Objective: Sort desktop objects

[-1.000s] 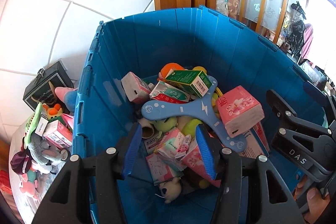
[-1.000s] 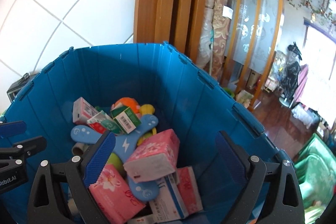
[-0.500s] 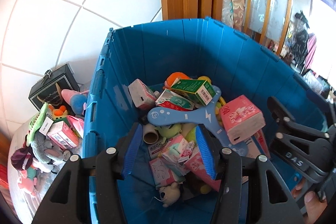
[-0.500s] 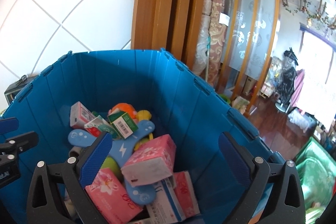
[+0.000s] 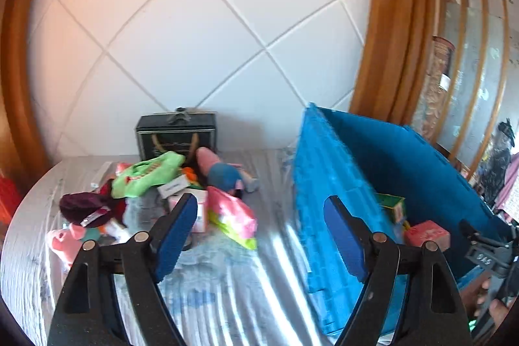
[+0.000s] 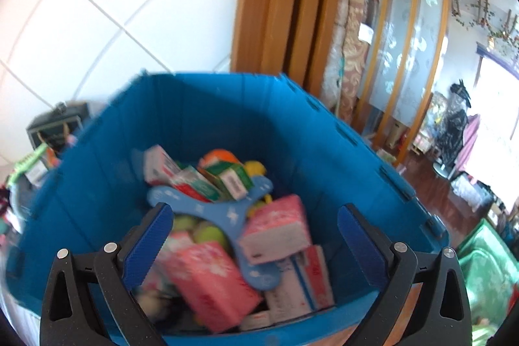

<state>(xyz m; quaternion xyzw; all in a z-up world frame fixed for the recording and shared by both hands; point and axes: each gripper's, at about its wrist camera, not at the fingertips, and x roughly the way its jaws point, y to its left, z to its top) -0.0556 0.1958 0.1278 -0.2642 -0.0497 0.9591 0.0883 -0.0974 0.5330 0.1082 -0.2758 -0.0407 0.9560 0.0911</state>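
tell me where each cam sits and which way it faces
Left wrist: on the left gripper, angled down at the table, toy pile and the bin from outside; a hand shows at lower right.
Right wrist: on the right gripper, looking down into the bin; no hand shows.
Shared: the bin, black box.

**Cloth-covered table, loaded at both ends**

Covered in a pale striped cloth (image 5: pixel 227 287). On it, right: blue crate (image 5: pixel 327 216), standing. Against the wall at the back: black box (image 5: pixel 176 135). In front of that box, a loose heap: green plush (image 5: pixel 146 174), blue-and-pink plush (image 5: pixel 223 174), pink-and-green packet (image 5: pixel 232 218), dark maroon item (image 5: pixel 86 208), small white carton (image 5: pixel 198 209). Bare cloth between heap and crate.
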